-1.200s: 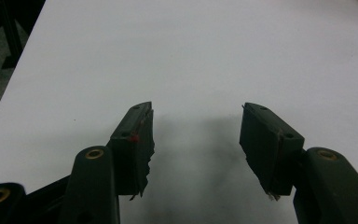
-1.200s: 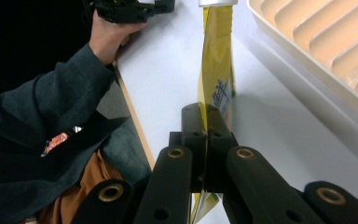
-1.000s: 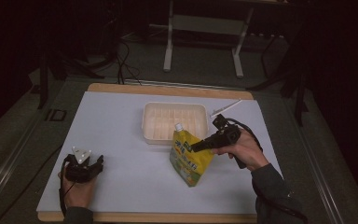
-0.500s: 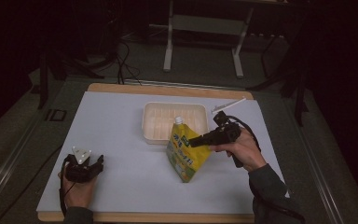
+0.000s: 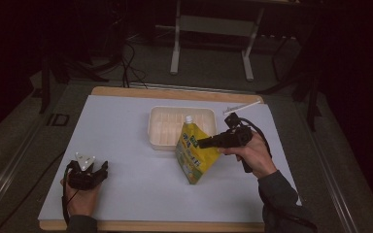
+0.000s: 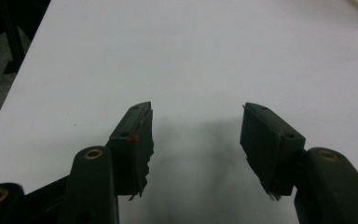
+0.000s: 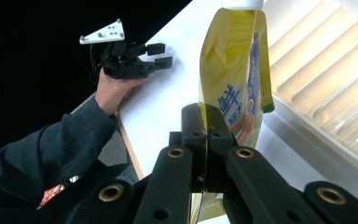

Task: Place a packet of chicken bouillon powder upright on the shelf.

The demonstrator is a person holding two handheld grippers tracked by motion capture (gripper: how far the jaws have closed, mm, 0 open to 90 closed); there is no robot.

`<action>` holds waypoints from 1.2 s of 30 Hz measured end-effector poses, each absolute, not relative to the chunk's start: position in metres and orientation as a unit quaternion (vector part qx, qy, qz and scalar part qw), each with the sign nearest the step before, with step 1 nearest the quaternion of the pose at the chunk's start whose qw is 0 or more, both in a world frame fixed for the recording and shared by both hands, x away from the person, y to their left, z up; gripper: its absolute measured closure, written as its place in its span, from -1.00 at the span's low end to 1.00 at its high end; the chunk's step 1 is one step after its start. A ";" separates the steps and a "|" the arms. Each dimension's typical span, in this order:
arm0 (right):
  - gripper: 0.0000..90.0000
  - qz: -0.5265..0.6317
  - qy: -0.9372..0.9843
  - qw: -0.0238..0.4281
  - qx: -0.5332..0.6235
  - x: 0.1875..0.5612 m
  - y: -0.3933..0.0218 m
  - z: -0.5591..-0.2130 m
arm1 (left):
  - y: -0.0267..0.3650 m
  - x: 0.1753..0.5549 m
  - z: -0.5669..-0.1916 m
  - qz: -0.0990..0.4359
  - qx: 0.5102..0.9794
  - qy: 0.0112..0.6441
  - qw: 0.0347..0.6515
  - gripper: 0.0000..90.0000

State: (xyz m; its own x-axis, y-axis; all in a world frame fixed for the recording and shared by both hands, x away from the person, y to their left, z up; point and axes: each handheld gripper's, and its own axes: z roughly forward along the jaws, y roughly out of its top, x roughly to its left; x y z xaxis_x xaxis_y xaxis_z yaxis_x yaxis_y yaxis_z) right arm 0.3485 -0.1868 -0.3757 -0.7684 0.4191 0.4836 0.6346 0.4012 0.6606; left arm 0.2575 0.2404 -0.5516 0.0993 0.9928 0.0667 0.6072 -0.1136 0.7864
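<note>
Currently the yellow spouted pouch (image 5: 193,151) hangs off the bench, tilted with its white cap uppermost and its lower corner just above the white surface, directly in front of the cream tray (image 5: 157,127). The right claw (image 5: 205,143) is clamped on the pouch's side seam; in the right gripper view the two black jaws meet flat on the thin edge (image 7: 205,140), a grip that suits a soft pack because the sealed seam gives the pads something firm to pinch while the filled body hangs free below. Holding it spout-up beside the ribbed tray suggests, as a judgement, that the pouch is being carried toward that tray for placing. The left claw (image 5: 101,170) rests on the bench near its front left corner, well apart from the pouch, jaws standing apart with nothing between them (image 6: 196,140), evidently parked out of the way. A white sheet (image 5: 116,131) covers the bench, with a wooden rim showing at its edges, and a thin white strip (image 5: 243,106) lies near the far right. Beyond it the room is dark, with a metal stand and cables on the floor.
</note>
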 end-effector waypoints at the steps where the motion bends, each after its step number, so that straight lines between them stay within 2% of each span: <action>1: 1.00 -0.446 -0.827 0.120 -0.320 0.348 -0.187 -0.375 | 0.240 0.258 -0.552 0.316 0.676 0.592 0.305 -0.03; 36: 1.00 -0.490 -0.798 0.075 -0.342 0.351 -0.191 -0.350 | 0.240 0.257 -0.551 0.316 0.675 0.591 0.310 -0.04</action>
